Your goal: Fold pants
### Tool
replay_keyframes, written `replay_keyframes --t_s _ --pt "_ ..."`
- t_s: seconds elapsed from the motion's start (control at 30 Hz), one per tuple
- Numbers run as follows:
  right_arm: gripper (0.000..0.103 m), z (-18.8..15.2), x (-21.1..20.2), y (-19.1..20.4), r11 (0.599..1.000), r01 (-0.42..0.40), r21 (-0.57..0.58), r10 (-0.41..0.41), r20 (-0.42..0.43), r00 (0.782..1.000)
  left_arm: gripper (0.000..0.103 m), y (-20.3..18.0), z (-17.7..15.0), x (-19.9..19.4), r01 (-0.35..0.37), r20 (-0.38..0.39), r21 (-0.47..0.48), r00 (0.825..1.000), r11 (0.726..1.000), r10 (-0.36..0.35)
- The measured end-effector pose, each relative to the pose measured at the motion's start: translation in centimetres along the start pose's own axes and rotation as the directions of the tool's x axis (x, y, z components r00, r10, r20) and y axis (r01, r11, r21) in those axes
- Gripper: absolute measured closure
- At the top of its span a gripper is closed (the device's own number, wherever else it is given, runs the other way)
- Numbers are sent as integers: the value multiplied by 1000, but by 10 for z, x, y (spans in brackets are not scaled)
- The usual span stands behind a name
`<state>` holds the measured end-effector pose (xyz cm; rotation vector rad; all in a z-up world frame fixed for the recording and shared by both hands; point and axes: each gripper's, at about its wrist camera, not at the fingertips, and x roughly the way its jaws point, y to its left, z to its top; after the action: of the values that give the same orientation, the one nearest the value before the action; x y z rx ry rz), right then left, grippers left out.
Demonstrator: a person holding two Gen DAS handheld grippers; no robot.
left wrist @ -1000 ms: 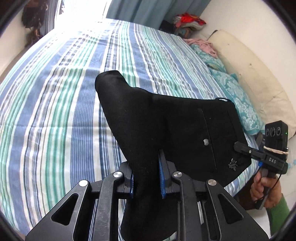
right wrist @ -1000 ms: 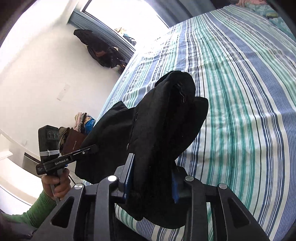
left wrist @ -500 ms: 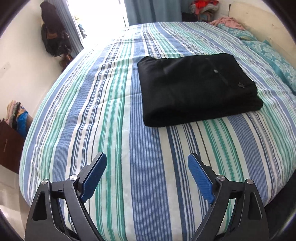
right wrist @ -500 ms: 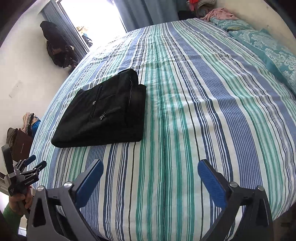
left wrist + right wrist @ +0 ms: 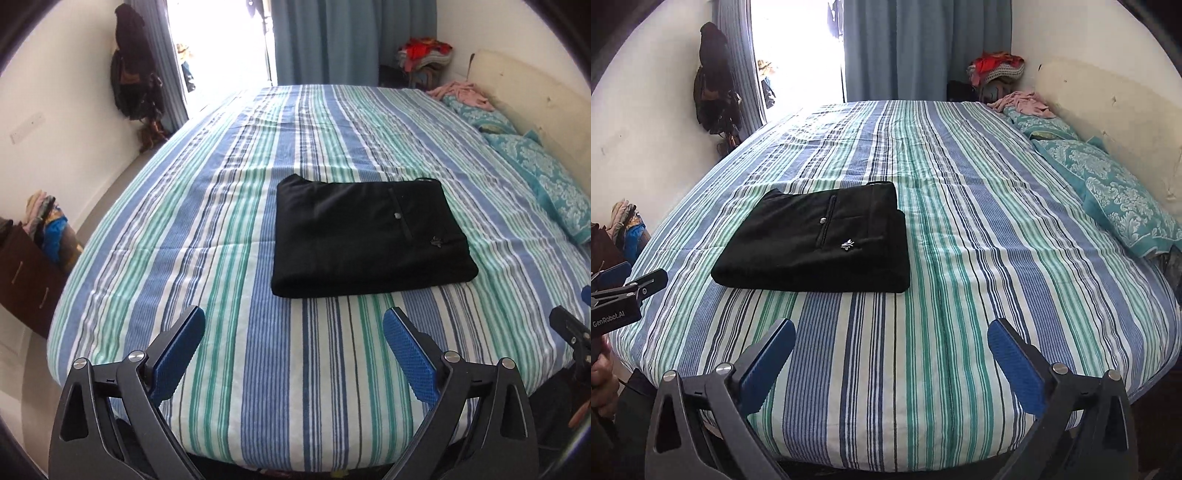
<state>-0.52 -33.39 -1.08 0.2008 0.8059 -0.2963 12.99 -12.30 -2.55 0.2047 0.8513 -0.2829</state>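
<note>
Though folded flat, pants (image 5: 369, 240) underside hidden.

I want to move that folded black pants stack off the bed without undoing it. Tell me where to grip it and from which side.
Probably best: take the folded black pants at the thick rounded fold edge nearest the cameras, coming in low from the near side of the striped bed cover. There all layers meet in one roll. The left gripper, jaws opening, and the right gripper are both empty.

Folded black pants (image 5: 369, 240), striped bed (image 5: 221, 229), left gripper (image 5: 293, 350) jaws opening
</note>
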Motion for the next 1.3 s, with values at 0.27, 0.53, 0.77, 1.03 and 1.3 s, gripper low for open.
replay_keyframes --t_s 0.27,0.53,0.77,1.03,1.3 --pt "0 2 -16 24 1000 -3 -27 4 22 1000 5 3 -3 -5 -2 -26 -18 1000 1000 1" --pt "0 4 -25 34 999 1 -40 -1 12 1000 5 -1 -6 -15 27 -32 -11 999 1000 -27" --pt "0 3 -30 36 999 2 -34 -2 -2 1000 1 -8 -10 -21 8 -35 16 999 1000 -7" --pt "0 5 -41 42 998 8 -55 -8 8 1000 0 -16 -11 -27 18 -60 50 998 999 -15" --pt "0 6 -47 44 998 22 -56 -22 8 1000 1 -18 -13 -35 23 -61 66 998 998 -19"
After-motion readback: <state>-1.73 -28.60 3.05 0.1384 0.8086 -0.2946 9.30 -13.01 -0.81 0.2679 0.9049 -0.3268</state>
